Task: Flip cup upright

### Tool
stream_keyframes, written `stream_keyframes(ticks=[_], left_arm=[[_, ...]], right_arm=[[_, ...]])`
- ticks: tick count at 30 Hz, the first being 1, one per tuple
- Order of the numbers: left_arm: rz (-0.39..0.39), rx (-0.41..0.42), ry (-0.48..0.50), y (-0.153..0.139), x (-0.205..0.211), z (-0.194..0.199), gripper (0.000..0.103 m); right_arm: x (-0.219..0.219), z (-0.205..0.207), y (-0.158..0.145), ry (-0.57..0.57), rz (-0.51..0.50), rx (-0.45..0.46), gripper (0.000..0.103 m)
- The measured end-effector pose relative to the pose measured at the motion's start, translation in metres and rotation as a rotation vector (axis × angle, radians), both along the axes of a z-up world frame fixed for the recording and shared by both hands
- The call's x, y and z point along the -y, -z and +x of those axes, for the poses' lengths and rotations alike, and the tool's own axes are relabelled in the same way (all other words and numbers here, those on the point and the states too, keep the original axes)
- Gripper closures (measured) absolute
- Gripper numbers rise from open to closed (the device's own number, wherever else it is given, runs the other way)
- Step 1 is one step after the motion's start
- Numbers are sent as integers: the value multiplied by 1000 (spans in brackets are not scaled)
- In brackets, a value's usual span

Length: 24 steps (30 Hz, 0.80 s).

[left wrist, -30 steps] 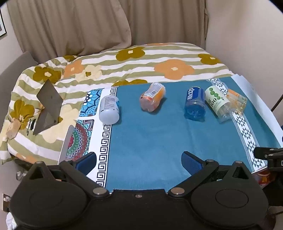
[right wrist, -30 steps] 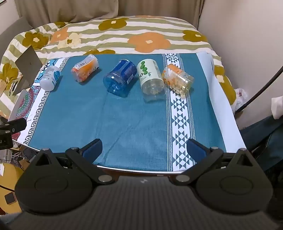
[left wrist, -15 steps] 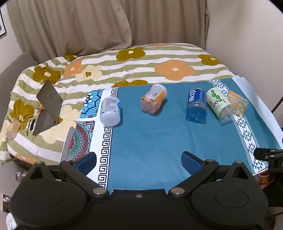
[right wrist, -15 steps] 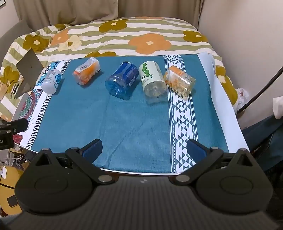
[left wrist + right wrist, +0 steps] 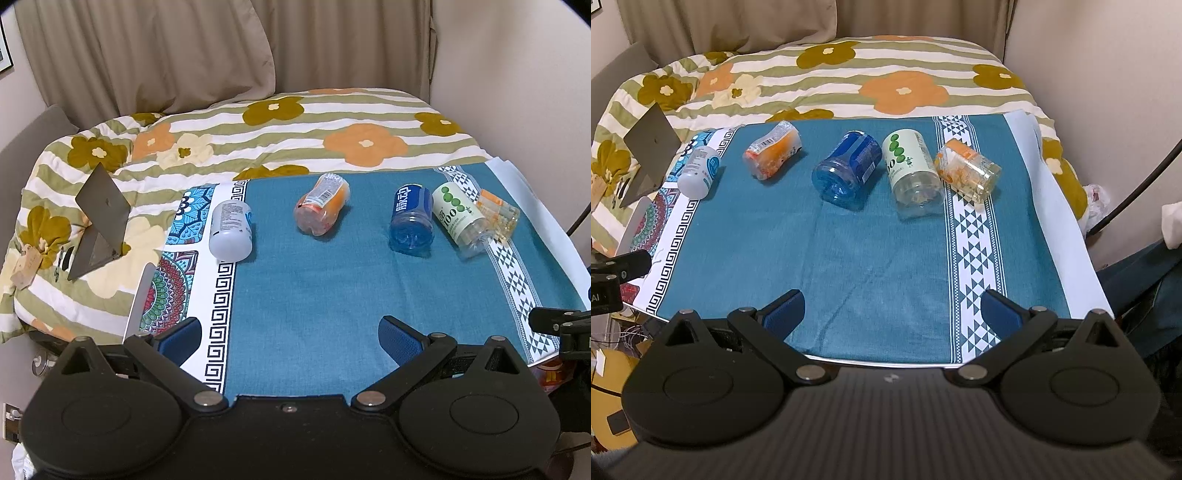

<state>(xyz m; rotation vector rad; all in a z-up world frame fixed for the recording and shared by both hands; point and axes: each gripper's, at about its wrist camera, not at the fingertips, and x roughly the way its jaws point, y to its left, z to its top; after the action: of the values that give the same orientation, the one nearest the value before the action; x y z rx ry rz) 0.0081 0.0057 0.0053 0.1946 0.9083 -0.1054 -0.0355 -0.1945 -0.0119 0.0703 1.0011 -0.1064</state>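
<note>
Several plastic cups lie on their sides in a row across the teal cloth (image 5: 332, 295): a white one (image 5: 231, 232), an orange one (image 5: 322, 209), a blue one (image 5: 411, 218), a green-dotted white one (image 5: 460, 218) and a clear orange-printed one (image 5: 498, 212). The right wrist view shows them too: white (image 5: 700, 170), orange (image 5: 774, 150), blue (image 5: 847, 170), green-dotted (image 5: 911, 168), clear (image 5: 967, 170). My left gripper (image 5: 290, 338) is open and empty near the table's front edge. My right gripper (image 5: 892, 306) is open and empty, well short of the cups.
A flowered quilt (image 5: 295, 129) covers the bed behind the table. A grey folded stand (image 5: 99, 221) sits on the quilt at the left. A wall (image 5: 1108, 74) stands close on the right. A black cable (image 5: 1137, 192) hangs at the right.
Both grippers have moved slightly forward and tilted, so the cups shift a little lower in both views. The cups have not moved. Both grippers stay open.
</note>
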Motion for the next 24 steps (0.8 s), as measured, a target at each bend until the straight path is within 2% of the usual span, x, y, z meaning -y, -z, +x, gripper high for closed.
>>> stream_keyframes(ticks=[24], left_arm=[[-16, -6, -14, 0, -7, 1, 0]], right_arm=[[-3, 6, 3, 4, 13, -17, 0]])
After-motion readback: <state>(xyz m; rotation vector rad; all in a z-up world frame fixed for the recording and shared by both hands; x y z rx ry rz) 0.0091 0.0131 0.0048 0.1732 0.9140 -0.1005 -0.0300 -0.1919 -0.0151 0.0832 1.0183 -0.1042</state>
